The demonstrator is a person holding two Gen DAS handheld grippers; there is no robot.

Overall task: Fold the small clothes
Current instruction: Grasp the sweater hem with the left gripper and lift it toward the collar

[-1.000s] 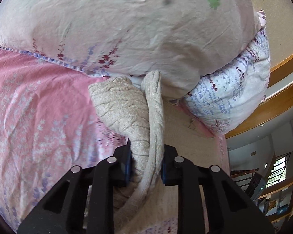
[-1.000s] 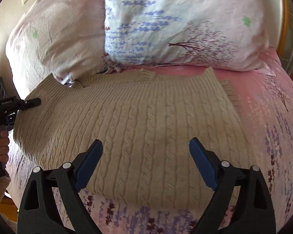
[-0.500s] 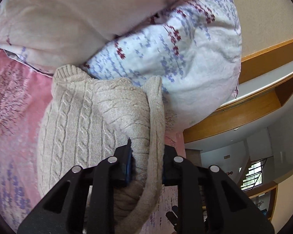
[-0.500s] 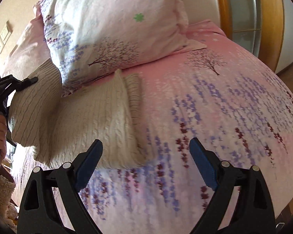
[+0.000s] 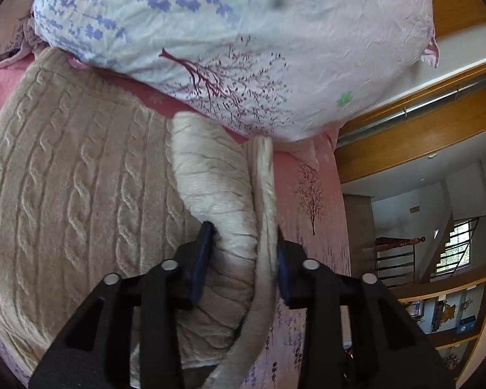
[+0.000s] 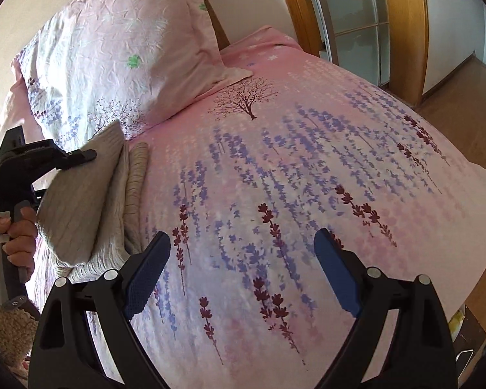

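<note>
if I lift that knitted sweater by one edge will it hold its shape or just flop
Probably flop: the sweater sags and curves where its folded edge lies between the fingers of the left gripper, whose jaws have just been opening. The chunky cable knit looks thick, so fairly weighty for its size. Its rough texture likely grips rather than slides on the bedsheet.

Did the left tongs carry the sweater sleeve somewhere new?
Yes. The left tongs carried the sleeve across the sweater, from the pale pillow to the tree-print pillow. Their jaws have just been opening around it.

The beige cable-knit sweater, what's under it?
Under the beige cable-knit sweater lies the pink floral bedsheet, visible around its edges. Anything else beneath is covered by the knit.
</note>
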